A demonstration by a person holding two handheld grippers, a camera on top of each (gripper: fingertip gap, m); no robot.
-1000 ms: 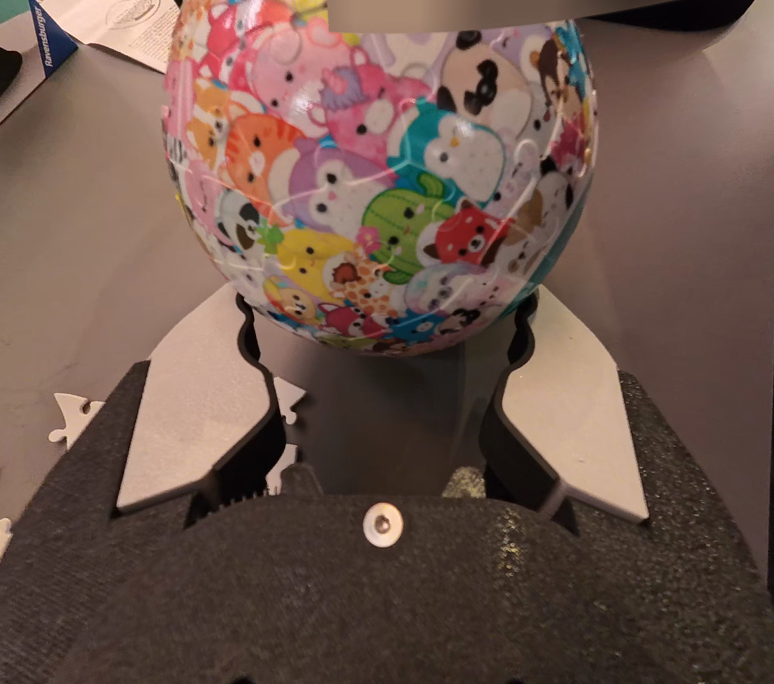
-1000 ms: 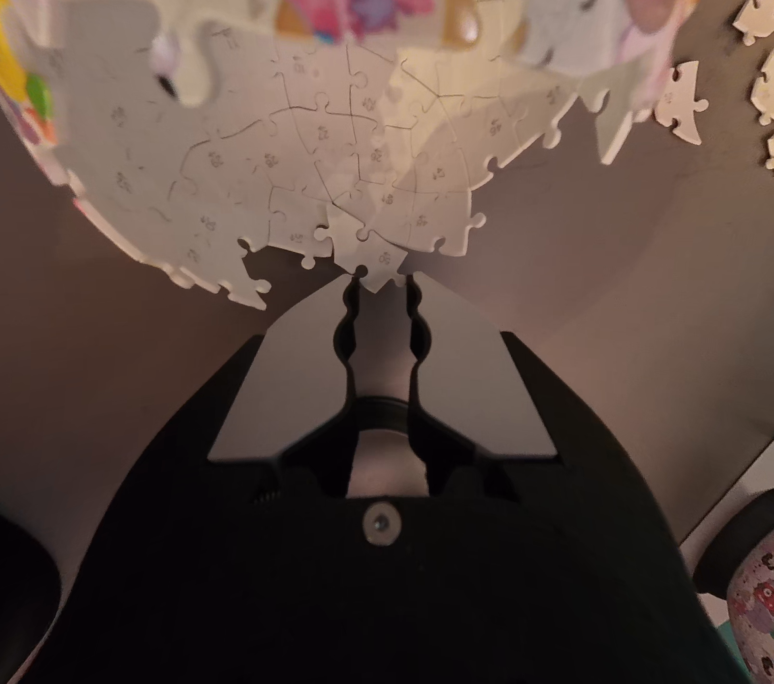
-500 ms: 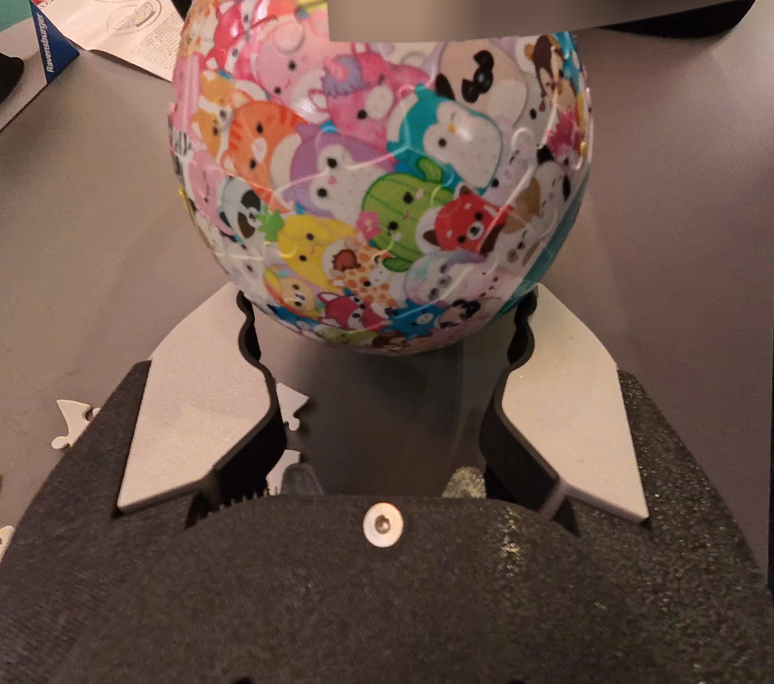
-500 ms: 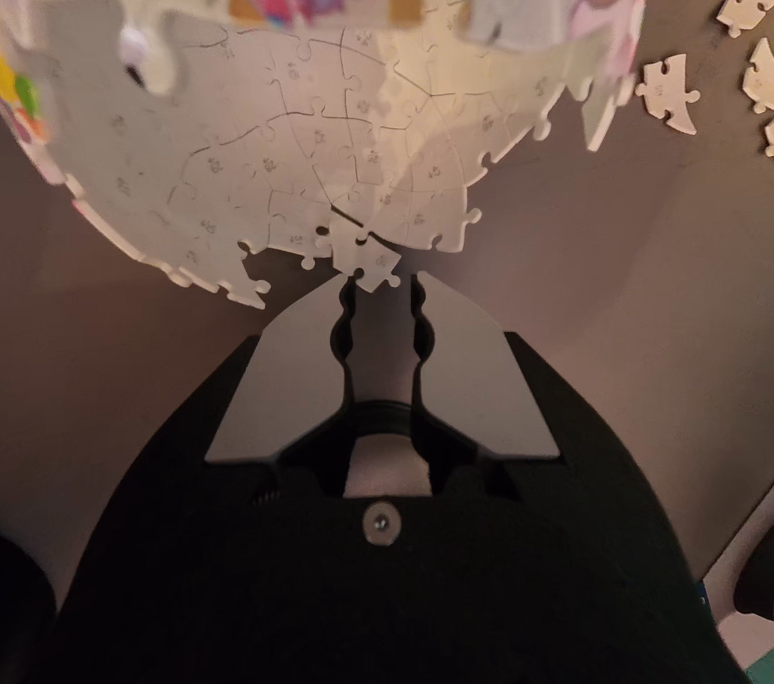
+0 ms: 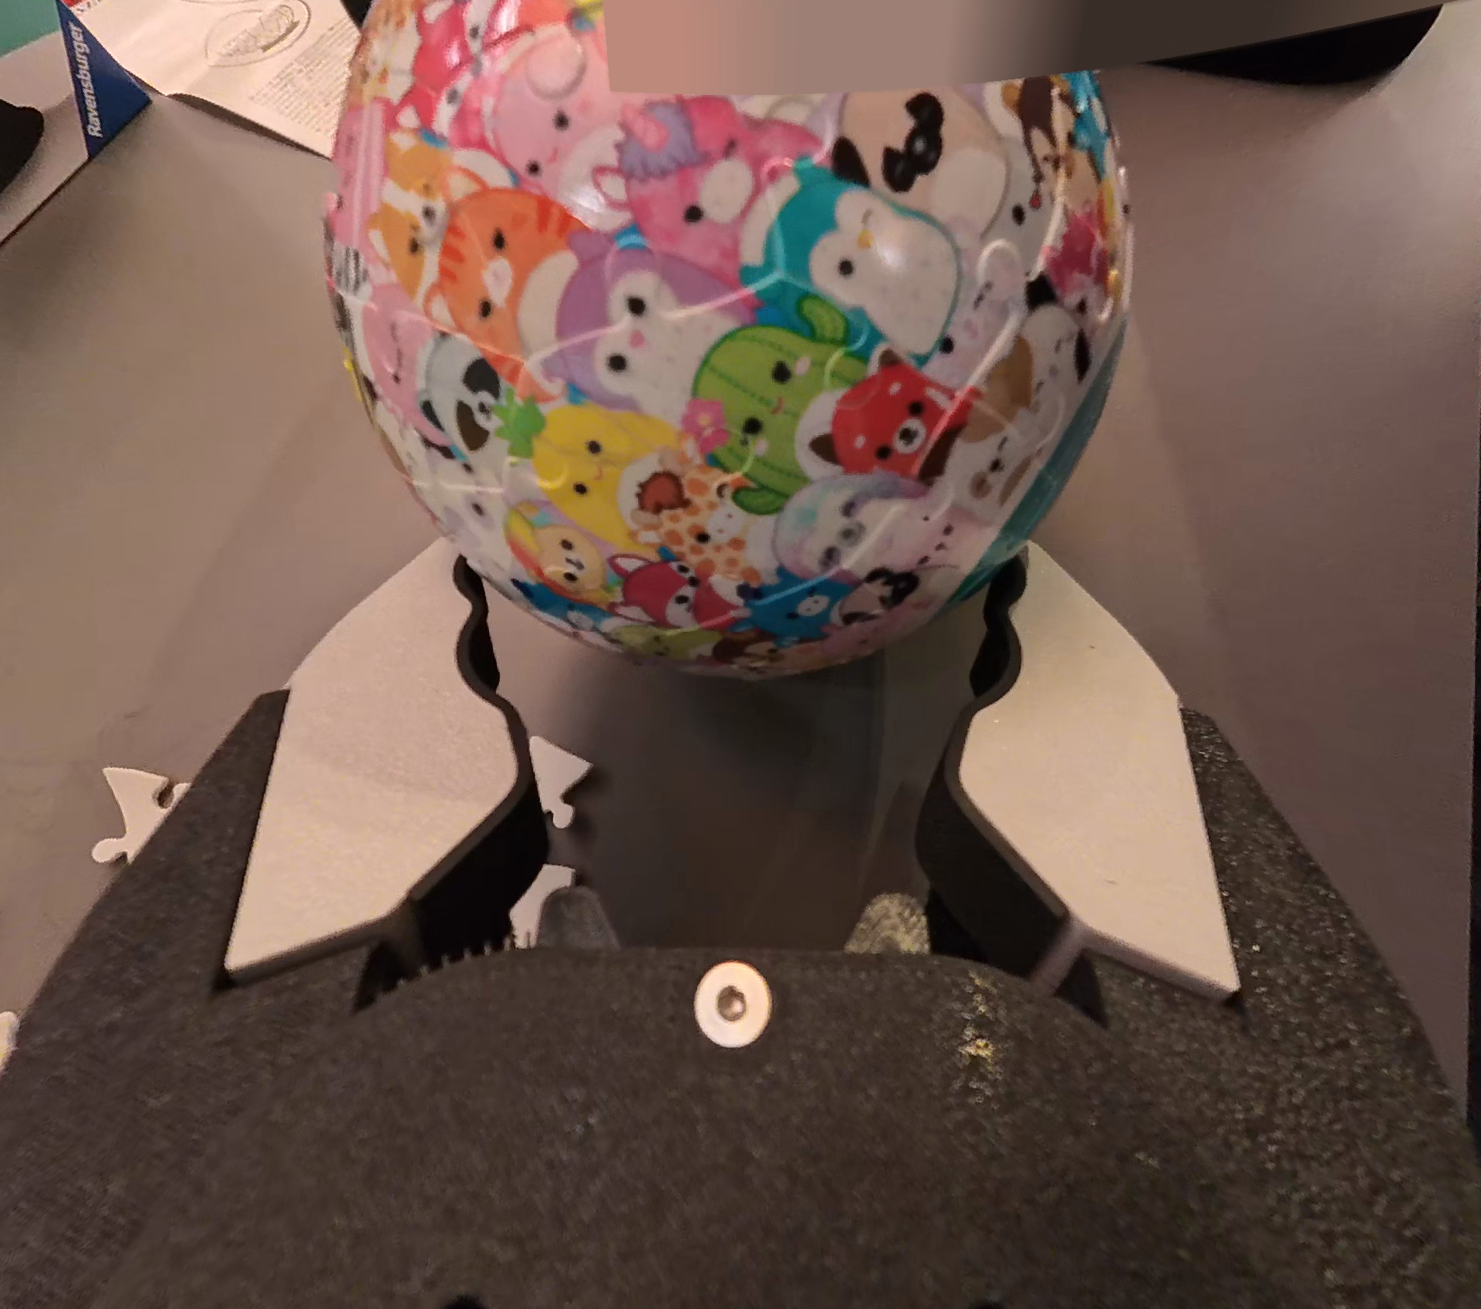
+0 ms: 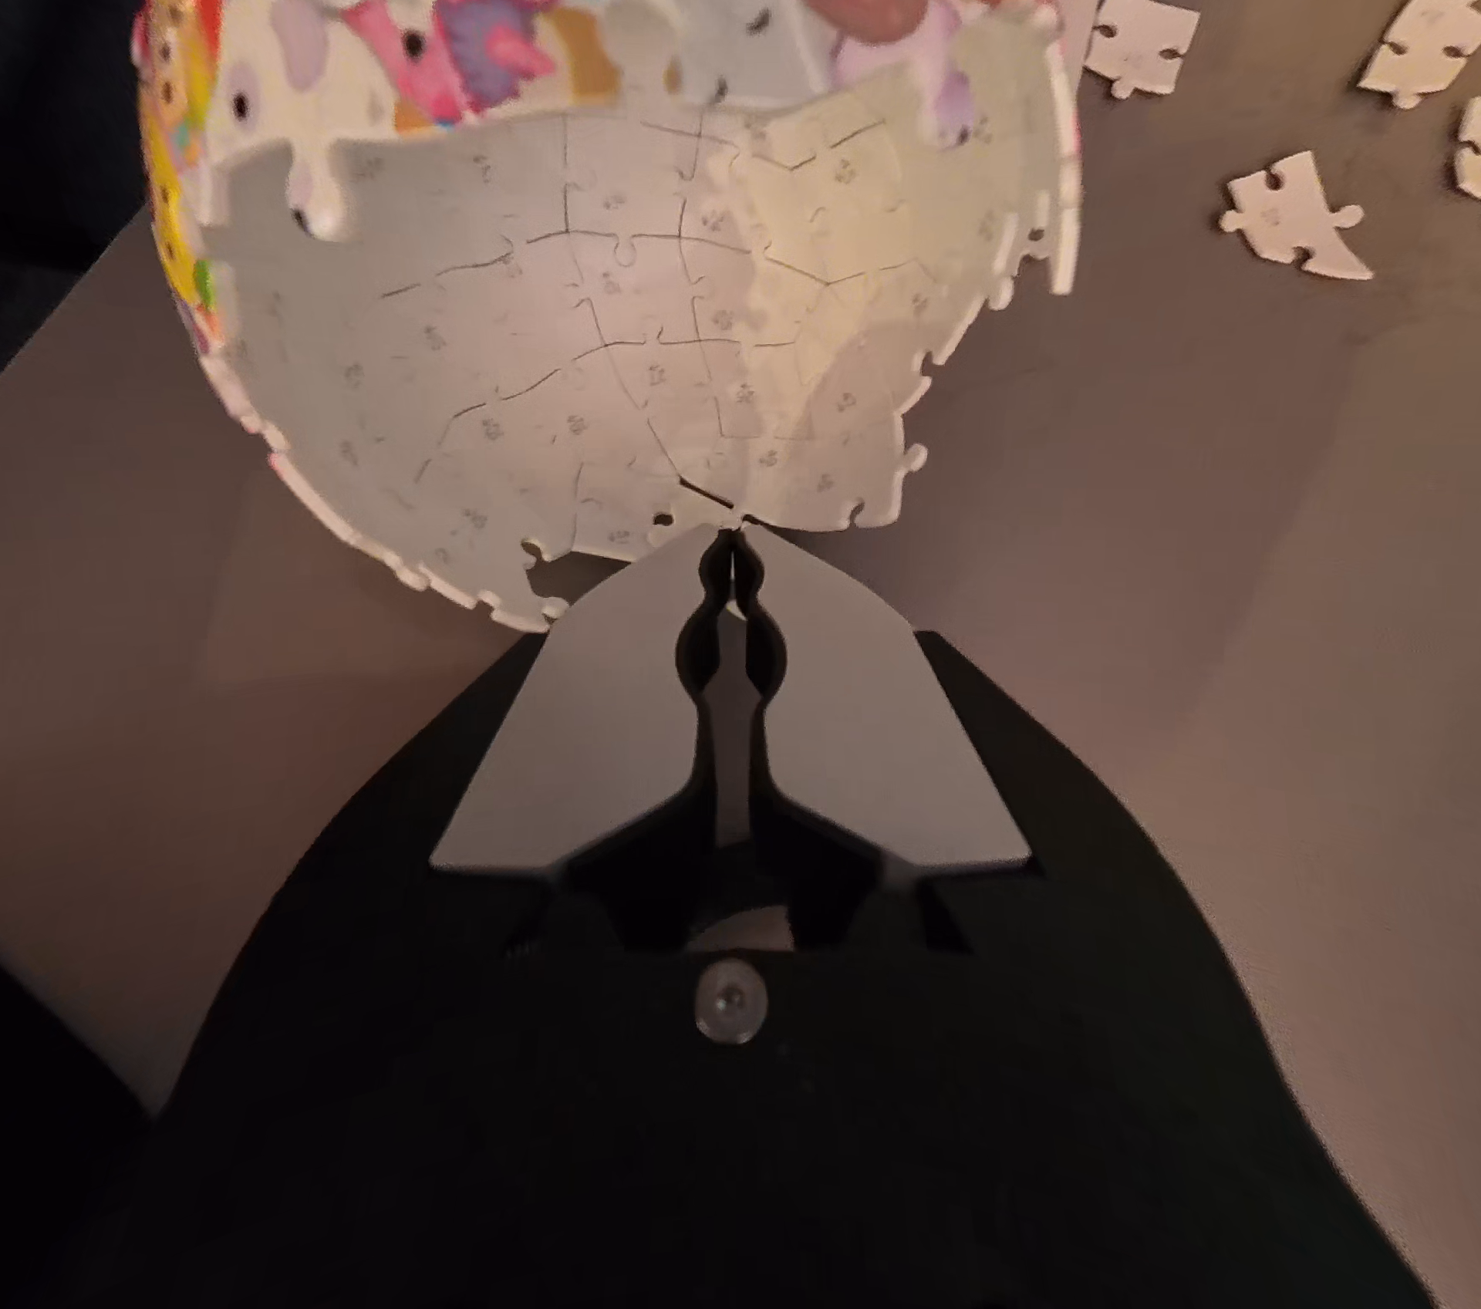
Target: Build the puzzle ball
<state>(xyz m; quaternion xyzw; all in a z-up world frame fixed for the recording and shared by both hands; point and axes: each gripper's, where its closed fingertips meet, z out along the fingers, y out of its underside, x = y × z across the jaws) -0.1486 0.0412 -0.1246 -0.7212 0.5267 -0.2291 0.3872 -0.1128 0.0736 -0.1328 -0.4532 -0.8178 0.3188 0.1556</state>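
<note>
The puzzle ball point(image 5: 725, 325) is cradled just ahead of the left tool point(image 5: 733, 617), whose jaws are spread wide against the lower curve of the sphere; whether it also rests on the grey counter point(image 5: 160, 437) cannot be told. In the right wrist view the shell is seen to be hollow and unfinished, its white inner face point(image 6: 609, 341) exposed. The right tool point(image 6: 731, 541) is pressed nearly together at the ragged lower rim, seemingly pinching it. The ball is judged light, thin-walled, glossy and easily popped apart, so a broad, gentle hold on finished areas is advised. Loose pieces point(image 6: 1290, 217) lie right of the right tool.
</note>
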